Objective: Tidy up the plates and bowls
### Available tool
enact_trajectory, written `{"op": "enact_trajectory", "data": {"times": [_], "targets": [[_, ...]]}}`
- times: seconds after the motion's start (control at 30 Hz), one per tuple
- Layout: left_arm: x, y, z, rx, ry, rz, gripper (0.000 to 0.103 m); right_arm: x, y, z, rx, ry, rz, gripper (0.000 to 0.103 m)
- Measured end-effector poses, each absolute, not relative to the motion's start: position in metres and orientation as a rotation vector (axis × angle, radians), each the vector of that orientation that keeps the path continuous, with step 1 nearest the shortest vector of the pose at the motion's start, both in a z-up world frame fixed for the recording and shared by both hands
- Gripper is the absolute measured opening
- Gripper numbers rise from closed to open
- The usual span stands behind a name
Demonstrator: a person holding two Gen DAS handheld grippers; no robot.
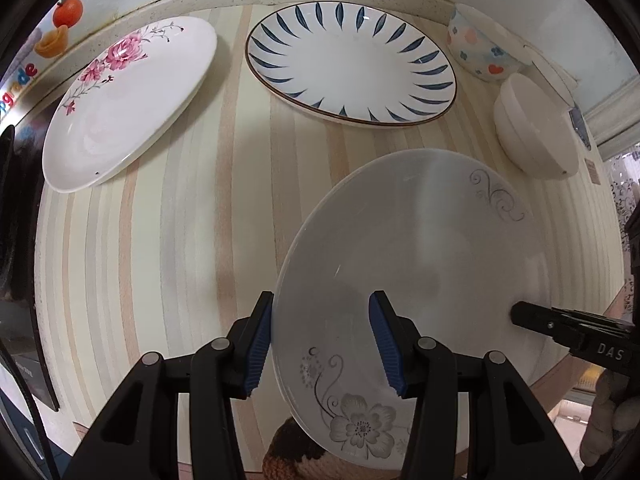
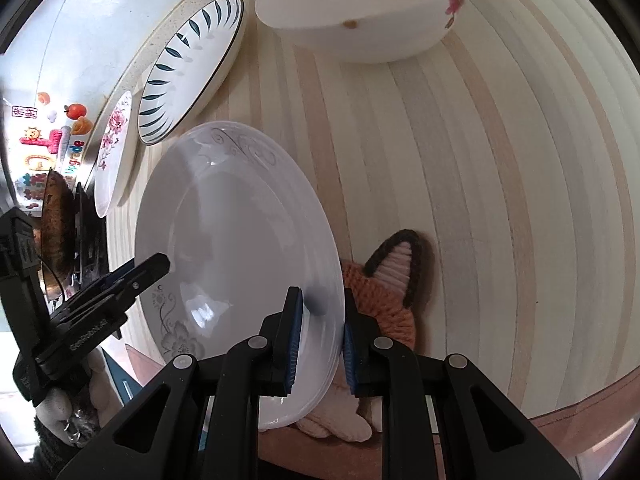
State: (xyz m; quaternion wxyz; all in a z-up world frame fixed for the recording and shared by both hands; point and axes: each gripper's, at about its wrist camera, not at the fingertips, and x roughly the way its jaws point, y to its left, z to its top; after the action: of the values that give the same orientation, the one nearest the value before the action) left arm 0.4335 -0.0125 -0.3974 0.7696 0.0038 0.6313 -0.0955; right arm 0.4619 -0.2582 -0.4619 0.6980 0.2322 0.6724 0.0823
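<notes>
A white plate with grey flowers (image 1: 420, 260) (image 2: 240, 232) is tilted up above the striped table (image 1: 160, 260). My right gripper (image 2: 319, 344) is shut on its rim, and its black tip (image 1: 516, 314) reaches in from the right in the left wrist view. My left gripper (image 1: 322, 344) is open and straddles the plate's near rim: one finger is outside the rim, the other is over the plate's face. A pink-flower plate (image 1: 128, 100) and a blue-leaf plate (image 1: 352, 64) lie flat at the back. A patterned bowl (image 1: 480, 48) and a white bowl (image 1: 532, 128) stand at the back right.
A knitted fox toy (image 2: 388, 292) lies on the table edge under the held plate. A dark pan (image 2: 56, 232) sits on a stove at the far left. A speckled ledge and a wall with stickers bound the table's back.
</notes>
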Motion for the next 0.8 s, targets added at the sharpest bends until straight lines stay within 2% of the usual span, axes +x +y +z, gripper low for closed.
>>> {"op": "enact_trajectory", "data": {"times": [0.4,0.53,0.6,0.7,0.8], "targets": [[0.428,-0.022,-0.389,0.032,1.354,-0.191,0.045,0.470,-0.264,-0.458,0.550,1.528,0.176,0.020],[0.430,0.006,-0.353,-0.039,1.296,-0.152,0.045,0.471,-0.277,-0.419,0.511,1.486,0.144,0.029],[0.436,0.024,-0.335,-0.081,1.262,-0.114,0.045,0.475,-0.276,-0.392,0.492,1.441,0.155,0.038],[0.447,0.060,-0.315,-0.130,1.198,-0.018,0.045,0.498,-0.252,-0.353,0.473,1.370,0.239,0.041],[0.465,0.092,-0.317,-0.189,1.194,0.053,0.045,0.536,-0.209,-0.336,0.459,1.345,0.374,0.041]]}}
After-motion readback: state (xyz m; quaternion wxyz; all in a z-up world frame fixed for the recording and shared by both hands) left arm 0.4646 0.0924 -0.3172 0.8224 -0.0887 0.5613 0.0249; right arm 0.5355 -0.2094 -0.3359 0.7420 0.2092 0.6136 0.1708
